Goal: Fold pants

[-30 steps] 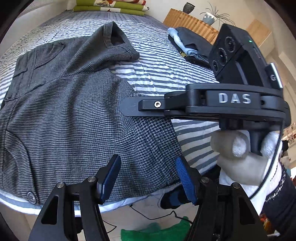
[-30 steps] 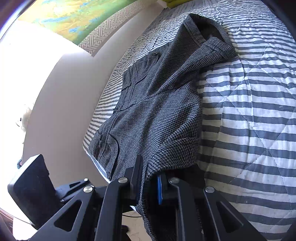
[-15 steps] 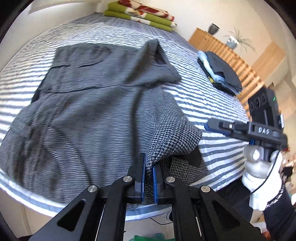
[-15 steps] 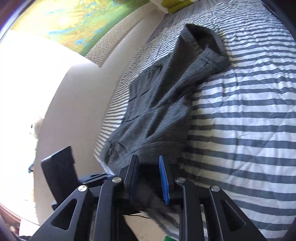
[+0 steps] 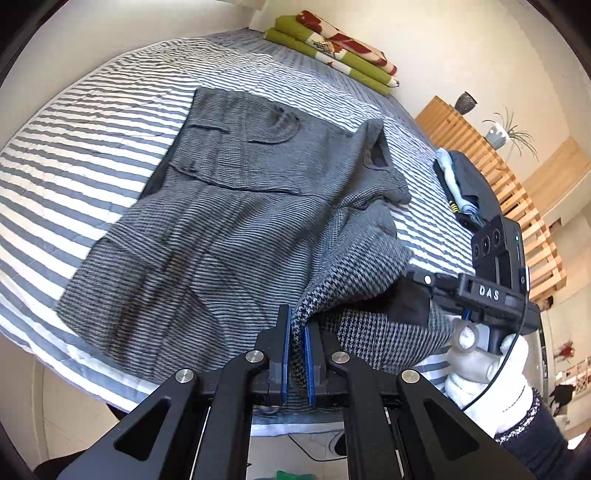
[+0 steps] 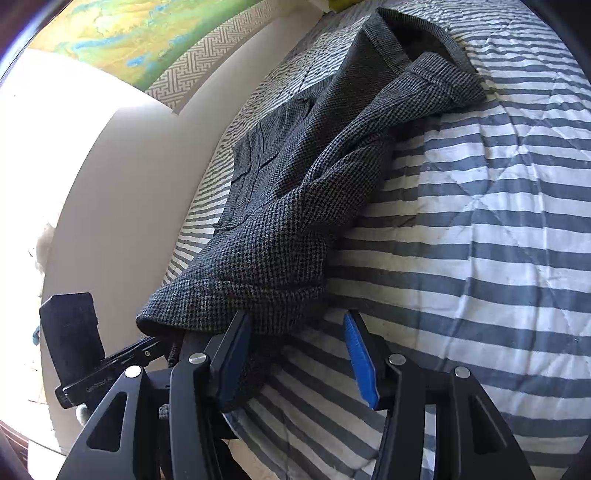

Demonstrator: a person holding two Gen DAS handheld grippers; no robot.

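Grey houndstooth pants (image 5: 240, 221) rumpled on striped bed (image 5: 74, 147), edge pinched by left gripper (image 5: 297, 354).

From my remote station I log the following. Bed (image 5: 92, 122), covered by a quilted spread in grey and white stripes, filling most of both views. Folded green blankets (image 5: 332, 55) with red and cream print, stacked at the far end of the bed against a cream wall (image 5: 424, 33). Slatted wooden furniture (image 5: 517, 206) along the bed's far side, bearing a dark vase (image 5: 464, 101) and a potted plant (image 5: 504, 131). Pile of folded blue and dark clothes (image 5: 461, 181) beside it on the bed. Green-and-yellow wall hanging (image 6: 110, 33) with a patterned border. Pale floor (image 5: 295, 450) below the bed edge. Strong daylight from the left in the right wrist view.
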